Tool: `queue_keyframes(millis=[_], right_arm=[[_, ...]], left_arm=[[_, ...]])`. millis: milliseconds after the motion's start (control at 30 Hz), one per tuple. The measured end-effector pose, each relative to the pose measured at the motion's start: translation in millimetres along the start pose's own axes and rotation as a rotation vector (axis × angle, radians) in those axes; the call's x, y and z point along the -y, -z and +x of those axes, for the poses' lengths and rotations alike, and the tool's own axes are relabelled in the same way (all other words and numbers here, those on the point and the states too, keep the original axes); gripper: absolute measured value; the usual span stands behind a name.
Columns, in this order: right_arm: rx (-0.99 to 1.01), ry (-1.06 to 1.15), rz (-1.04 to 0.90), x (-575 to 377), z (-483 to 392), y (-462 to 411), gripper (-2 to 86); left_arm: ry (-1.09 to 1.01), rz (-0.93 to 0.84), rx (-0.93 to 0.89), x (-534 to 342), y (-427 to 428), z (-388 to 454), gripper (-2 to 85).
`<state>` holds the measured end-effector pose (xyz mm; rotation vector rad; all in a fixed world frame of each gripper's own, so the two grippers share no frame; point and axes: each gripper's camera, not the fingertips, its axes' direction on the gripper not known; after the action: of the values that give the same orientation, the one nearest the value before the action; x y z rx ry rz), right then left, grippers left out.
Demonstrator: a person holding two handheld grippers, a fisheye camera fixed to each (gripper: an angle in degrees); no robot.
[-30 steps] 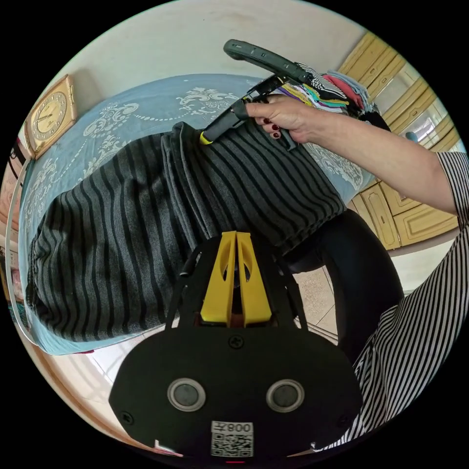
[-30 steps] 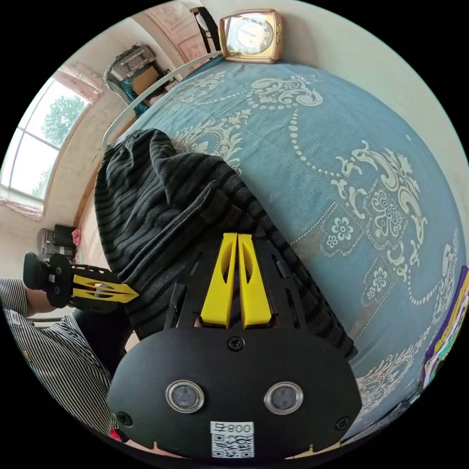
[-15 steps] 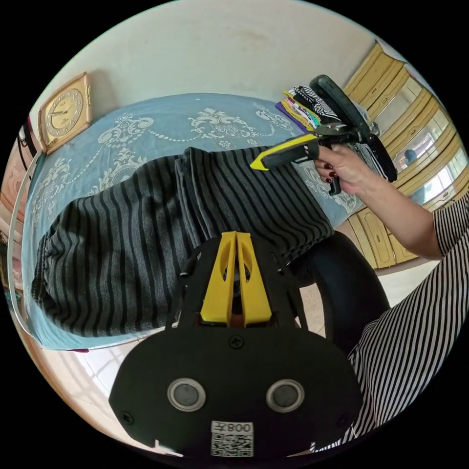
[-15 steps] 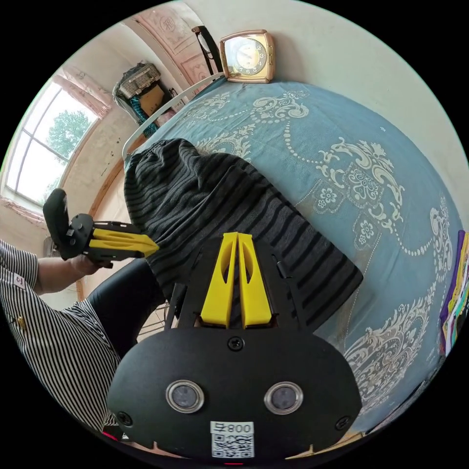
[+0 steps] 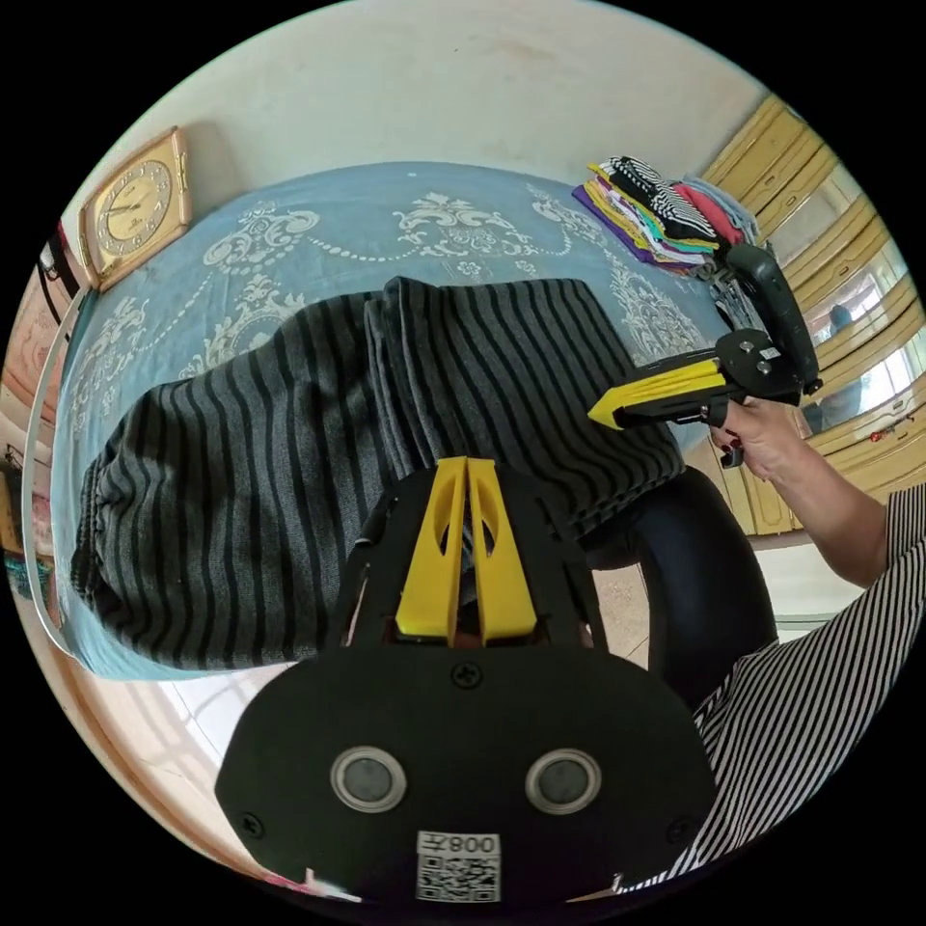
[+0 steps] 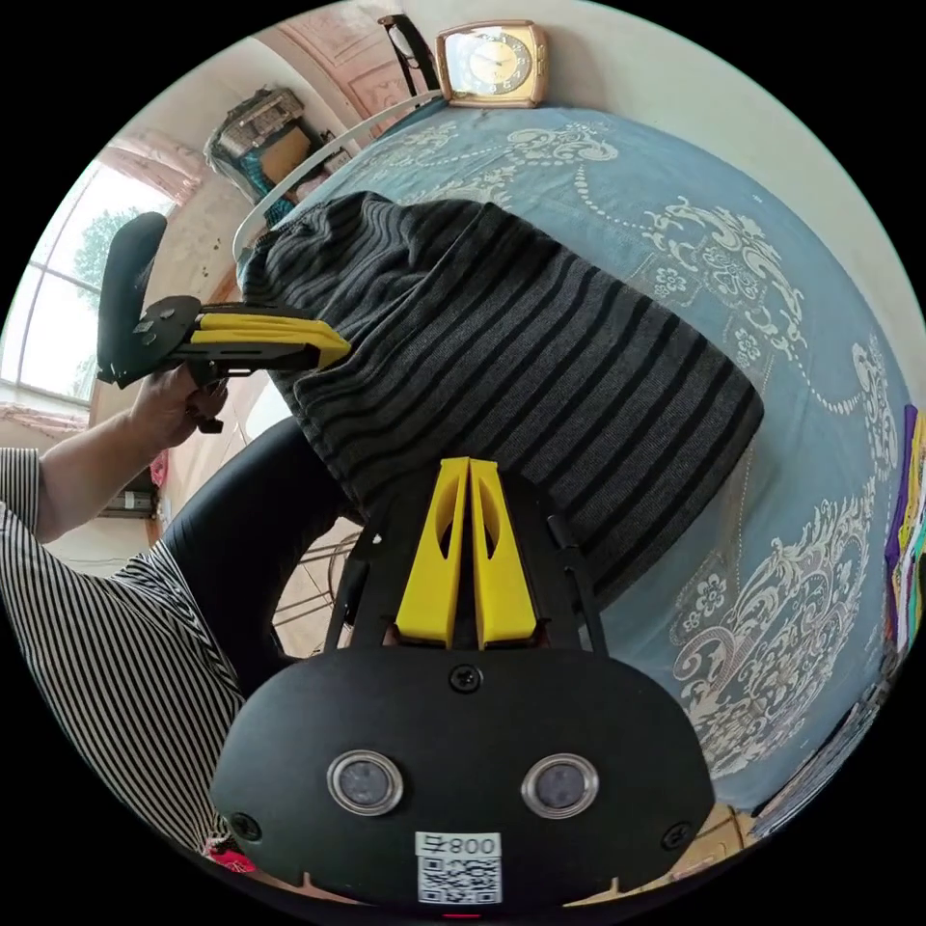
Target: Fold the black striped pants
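Note:
The black striped pants (image 5: 289, 453) lie folded on the blue patterned bedcover (image 5: 328, 217), a folded layer on top toward the right. In the right gripper view the pants (image 6: 521, 328) reach to the bed's near edge. My left gripper (image 5: 467, 463) is shut, its tips over the pants' near edge with no cloth seen between the jaws. It also shows as the left gripper (image 6: 340, 340), held by a hand beside the pants' edge. My right gripper (image 6: 469, 463) is shut above the near edge. In the left gripper view the right gripper (image 5: 596, 417) hovers over the fold's right corner.
A gold clock (image 5: 135, 207) leans on the wall at the bed's far end. A stack of folded clothes (image 5: 656, 207) sits at the far right corner, with yellow cabinets (image 5: 839, 241) behind. The person's knee (image 5: 694, 550) in black presses against the bed's edge.
The right gripper has left the middle of the pants' fold and drawn back to the near right corner. The left gripper has hardly moved. The pants lie flatter.

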<state>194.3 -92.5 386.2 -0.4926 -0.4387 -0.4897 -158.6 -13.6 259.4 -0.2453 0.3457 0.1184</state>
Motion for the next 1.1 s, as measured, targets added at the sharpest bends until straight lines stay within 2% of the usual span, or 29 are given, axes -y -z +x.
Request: queue_keyframes(millis=[167, 300, 400, 600, 733, 833, 900, 967, 1100], right_arm=[[0.122, -0.318, 0.179, -84.8, 71.5, 39.7, 6.6], [0.251, -0.514, 0.18, -142.7, 119.8, 30.5, 9.4], [0.384, -0.566, 0.143, -159.7, 139.9, 9.6, 9.5], [0.534, -0.582, 0.141, -173.3, 164.3, -4.9, 8.3], [0.566, -0.529, 0.159, -172.4, 168.9, 6.1, 7.3], [0.525, -0.474, 0.15, -164.3, 164.5, 14.4, 6.8], [0.473, -0.437, 0.123, -158.9, 163.7, 20.2, 6.4], [0.486, -0.428, 0.145, -160.4, 171.7, 27.4, 5.8], [0.521, -0.544, 0.303, -172.6, 224.4, 40.0, 6.2]], left_arm=[[-0.171, 0.028, -0.142, 11.5, 3.0, 72.2, 8.3], [-0.304, -0.022, -0.163, 19.4, -15.5, 127.8, 11.0], [-0.379, -0.055, -0.148, 21.9, -30.4, 165.1, 12.2], [-0.486, -0.096, -0.102, 20.7, -52.7, 226.1, 14.3], [-0.578, -0.113, 0.07, 13.4, -70.9, 271.9, 15.8], [-0.568, -0.076, 0.252, 8.8, -74.6, 289.6, 12.3], [-0.512, -0.077, 0.207, 10.6, -70.5, 284.6, 9.7], [-0.414, -0.062, 0.077, 14.0, -59.1, 266.4, 7.6], [-0.354, -0.043, -0.02, 14.0, -47.4, 253.0, 6.7]])
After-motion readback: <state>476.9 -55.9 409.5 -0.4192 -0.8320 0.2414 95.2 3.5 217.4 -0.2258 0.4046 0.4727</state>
